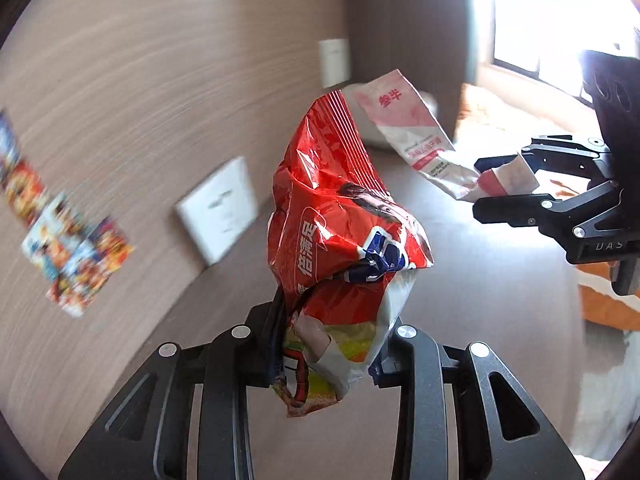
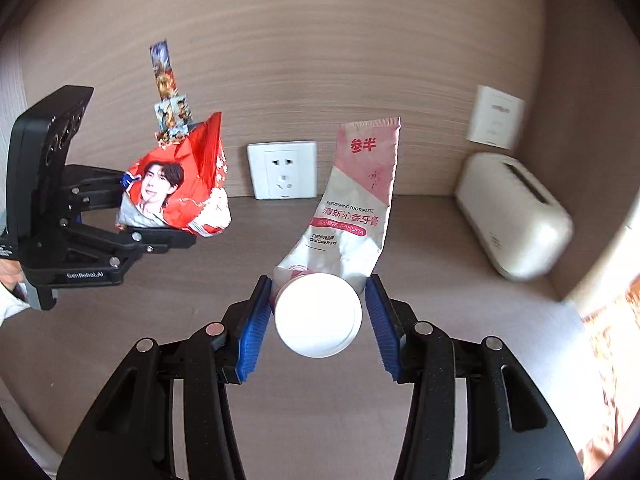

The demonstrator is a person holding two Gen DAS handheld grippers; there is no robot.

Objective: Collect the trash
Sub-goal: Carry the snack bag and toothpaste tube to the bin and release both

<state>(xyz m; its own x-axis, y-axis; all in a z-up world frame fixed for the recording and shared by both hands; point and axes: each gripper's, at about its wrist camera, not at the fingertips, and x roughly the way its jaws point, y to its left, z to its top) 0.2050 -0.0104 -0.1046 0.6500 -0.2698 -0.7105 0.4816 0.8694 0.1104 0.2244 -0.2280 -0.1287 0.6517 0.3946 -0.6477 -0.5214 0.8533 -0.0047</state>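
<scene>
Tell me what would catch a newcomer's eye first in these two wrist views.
Most striking is the crumpled red snack bag, pinched in the left gripper and held up above the brown surface. Next is the pink-and-white toothpaste tube, clamped near its white cap in the right gripper. Behind them a white wall socket sits on the wood-grain wall.
</scene>
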